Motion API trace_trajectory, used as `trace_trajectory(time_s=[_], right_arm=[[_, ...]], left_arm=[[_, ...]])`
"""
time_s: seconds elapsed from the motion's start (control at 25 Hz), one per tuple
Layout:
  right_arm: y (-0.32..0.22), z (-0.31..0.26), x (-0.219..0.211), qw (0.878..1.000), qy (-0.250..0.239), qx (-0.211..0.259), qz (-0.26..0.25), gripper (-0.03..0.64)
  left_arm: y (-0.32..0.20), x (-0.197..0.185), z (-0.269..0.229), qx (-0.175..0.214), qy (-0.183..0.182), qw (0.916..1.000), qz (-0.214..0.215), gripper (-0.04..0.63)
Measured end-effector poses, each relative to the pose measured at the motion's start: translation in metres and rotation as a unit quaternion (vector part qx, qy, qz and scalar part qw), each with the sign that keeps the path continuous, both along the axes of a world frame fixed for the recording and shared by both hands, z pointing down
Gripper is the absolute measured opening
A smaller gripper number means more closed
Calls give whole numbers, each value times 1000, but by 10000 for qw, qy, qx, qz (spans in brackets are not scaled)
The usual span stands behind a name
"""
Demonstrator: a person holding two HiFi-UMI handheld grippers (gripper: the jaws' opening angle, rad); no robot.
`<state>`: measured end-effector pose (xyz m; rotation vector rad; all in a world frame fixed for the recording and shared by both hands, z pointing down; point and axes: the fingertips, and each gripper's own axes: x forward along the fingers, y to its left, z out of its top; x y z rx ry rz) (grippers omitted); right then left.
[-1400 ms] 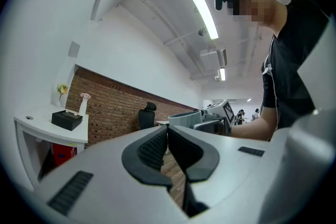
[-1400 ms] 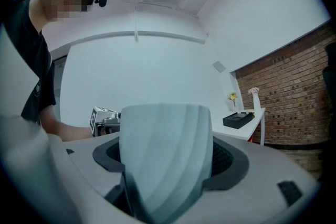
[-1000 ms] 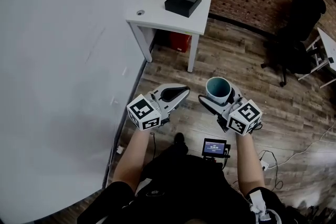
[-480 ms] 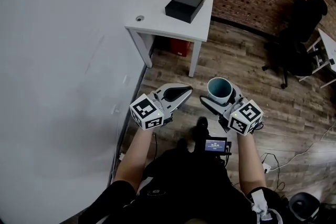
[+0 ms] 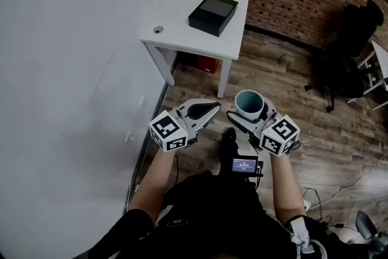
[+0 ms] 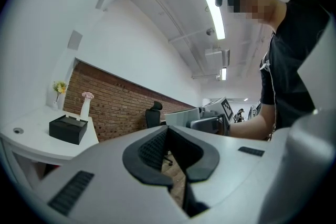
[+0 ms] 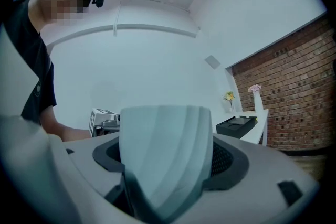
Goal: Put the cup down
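The right gripper [image 5: 248, 113] has its jaws clamped on the cup [image 5: 250, 104], one pad pressed to each side. The teal cup stands upright between them with its mouth up. The left gripper [image 5: 213, 107] has its jaws together with nothing between them. Both grippers are on the near side of the white table [image 5: 182, 27], well apart from it, and the cup is over the wooden floor [image 5: 285, 82].

The left claw [image 5: 216, 108] and right claw [image 5: 249, 111] have light grey shells with black ribbed pads. The left cube [image 5: 168, 130] and right cube [image 5: 280, 135] are white with black square markers. The shirt [image 5: 212, 215] is black and short-sleeved. A small lit screen [image 5: 245, 165] sits at 6 o'clock of the right claw.
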<state>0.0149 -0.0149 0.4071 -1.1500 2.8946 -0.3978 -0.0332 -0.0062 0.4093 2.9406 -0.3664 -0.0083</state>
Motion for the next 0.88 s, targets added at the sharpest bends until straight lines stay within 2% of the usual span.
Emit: trace_trajectory(time_s=[0.88], right_arm=[[-223,3,82,9983,-198,-31,-553,402]], left_arm=[[-216,77,-3,-32,-51,9975,-709,8]])
